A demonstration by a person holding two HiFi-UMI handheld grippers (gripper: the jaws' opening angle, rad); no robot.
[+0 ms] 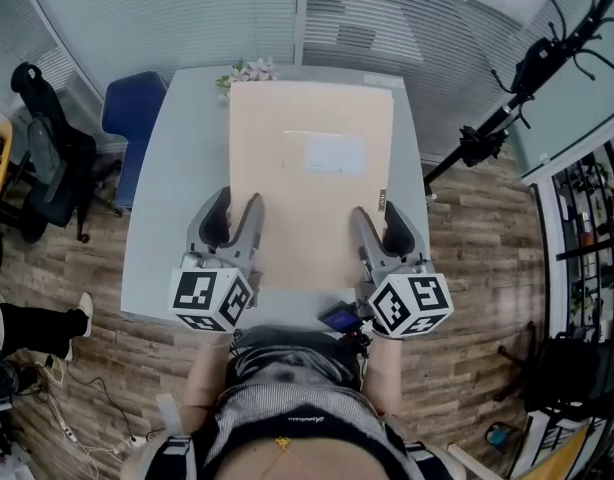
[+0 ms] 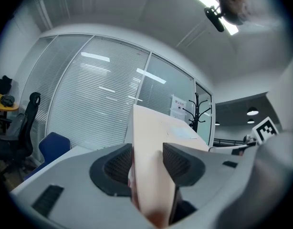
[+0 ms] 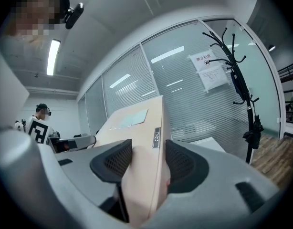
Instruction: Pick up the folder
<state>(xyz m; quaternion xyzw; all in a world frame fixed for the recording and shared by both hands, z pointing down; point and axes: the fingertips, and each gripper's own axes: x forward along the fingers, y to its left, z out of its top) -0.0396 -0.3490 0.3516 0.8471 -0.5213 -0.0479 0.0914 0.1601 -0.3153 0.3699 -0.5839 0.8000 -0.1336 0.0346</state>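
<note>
A wide beige folder (image 1: 312, 168) with a pale label on its cover hangs flat above the grey table (image 1: 177, 168). My left gripper (image 1: 239, 208) is shut on its near left edge and my right gripper (image 1: 377, 216) is shut on its near right edge. In the left gripper view the folder (image 2: 156, 142) stands edge-on between the black ribbed pads, which press it from both sides. The right gripper view shows the same grip, with the folder (image 3: 137, 142) and a small tag on its spine between the pads. Both grippers point about level.
A small bunch of flowers (image 1: 249, 71) lies at the table's far edge. A blue chair (image 1: 132, 108) and a black office chair (image 1: 42, 158) stand to the left. A black stand (image 1: 507, 108) rises at the right. Glass walls with blinds lie beyond.
</note>
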